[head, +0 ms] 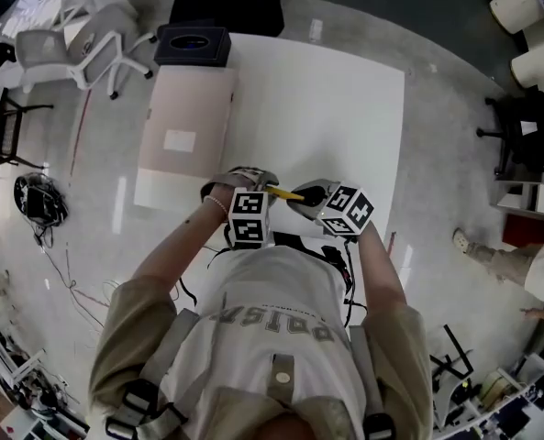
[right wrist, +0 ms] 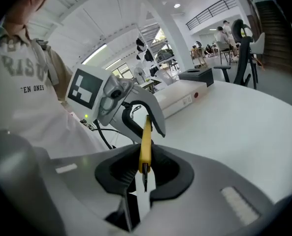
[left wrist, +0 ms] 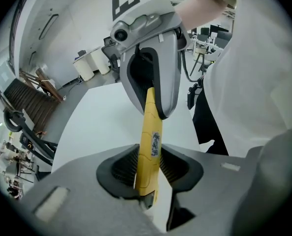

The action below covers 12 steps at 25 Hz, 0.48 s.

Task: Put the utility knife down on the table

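Note:
A yellow utility knife (head: 285,192) hangs in the air between my two grippers, above the near edge of the white table (head: 345,108). In the left gripper view the knife (left wrist: 150,141) shows its broad labelled face between the pads of my left gripper (left wrist: 149,167), which stand close at its sides without clearly pressing. My right gripper (left wrist: 151,100) clamps the knife's far end. In the right gripper view the knife (right wrist: 145,144) is seen edge-on, its dark tip toward the camera, with my right gripper (right wrist: 145,170) shut on it. My left gripper (right wrist: 146,121) straddles the other end.
A flat pale pink box (head: 184,122) lies on the table's left side, with a black box (head: 192,44) beyond it. White chairs (head: 79,44) stand at far left. A white case (right wrist: 182,100) lies on the table behind the grippers. The person's torso is close behind both tools.

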Motion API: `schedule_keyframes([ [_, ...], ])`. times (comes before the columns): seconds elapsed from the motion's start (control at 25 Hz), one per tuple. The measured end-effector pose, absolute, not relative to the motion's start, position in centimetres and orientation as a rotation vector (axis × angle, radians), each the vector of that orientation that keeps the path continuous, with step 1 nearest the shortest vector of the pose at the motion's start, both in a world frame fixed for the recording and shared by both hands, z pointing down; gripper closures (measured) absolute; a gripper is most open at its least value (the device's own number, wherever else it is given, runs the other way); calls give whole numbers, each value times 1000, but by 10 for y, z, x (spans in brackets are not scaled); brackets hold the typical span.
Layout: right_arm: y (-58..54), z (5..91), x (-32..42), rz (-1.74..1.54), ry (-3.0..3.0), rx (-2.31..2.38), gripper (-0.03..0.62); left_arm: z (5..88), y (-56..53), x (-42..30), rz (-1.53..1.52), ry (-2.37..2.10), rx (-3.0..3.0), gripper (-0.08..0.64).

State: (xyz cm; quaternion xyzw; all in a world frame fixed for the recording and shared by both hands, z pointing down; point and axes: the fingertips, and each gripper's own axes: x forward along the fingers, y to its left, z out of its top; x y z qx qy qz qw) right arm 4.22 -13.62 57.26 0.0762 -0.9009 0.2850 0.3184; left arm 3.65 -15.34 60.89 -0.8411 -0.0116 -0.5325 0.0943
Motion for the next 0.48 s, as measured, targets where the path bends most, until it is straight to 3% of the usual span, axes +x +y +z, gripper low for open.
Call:
schedule_keyframes([
  [0.28,-134,582,45,949,-2369,197,529,608,-157,30,-1505,60,-2561,310],
  [0.48,-135,584,48,1132,-2368,191,529,610,-158,16,-1489,133,-2569,308],
])
